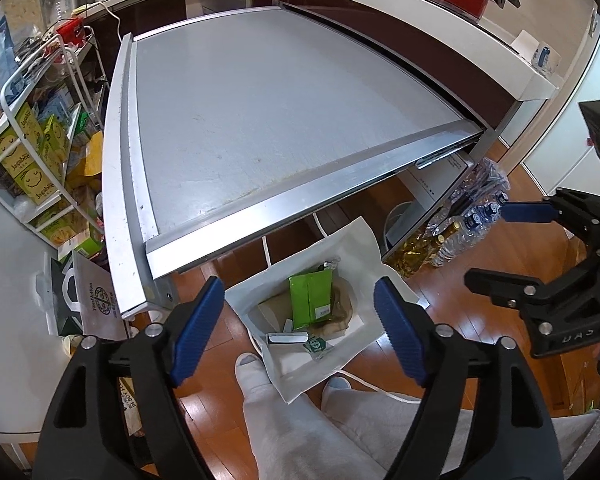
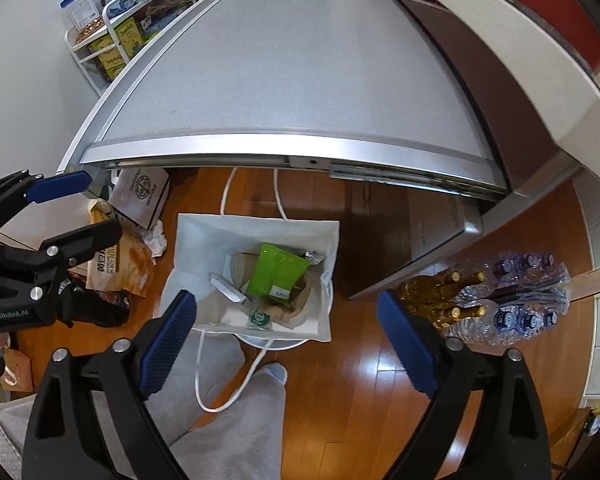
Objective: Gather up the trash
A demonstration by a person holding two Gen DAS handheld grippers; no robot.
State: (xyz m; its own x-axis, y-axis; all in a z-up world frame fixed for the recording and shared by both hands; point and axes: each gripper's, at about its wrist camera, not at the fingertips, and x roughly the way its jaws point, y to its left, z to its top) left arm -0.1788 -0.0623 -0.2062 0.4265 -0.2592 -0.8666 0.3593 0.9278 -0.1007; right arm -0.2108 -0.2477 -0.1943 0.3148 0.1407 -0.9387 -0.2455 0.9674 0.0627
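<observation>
While both grippers' fingers (image 1: 198,330) gape wide, one white bag (image 2: 204,240) holds two green packets (image 2: 278,274).

White bag (image 1: 364,240) of trash sits on the floor beneath the table (image 1: 260,120), between spread fingers (image 1: 198,332).

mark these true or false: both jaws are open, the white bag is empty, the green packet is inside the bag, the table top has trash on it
1. Both the left gripper and right gripper have open jaws, holding nothing. True.
2. The white bag is empty. False: it holds wrappers and paper.
3. The green packet lies inside the bag. True.
4. The grey table top has trash on it. False: nothing lies on it.
</observation>
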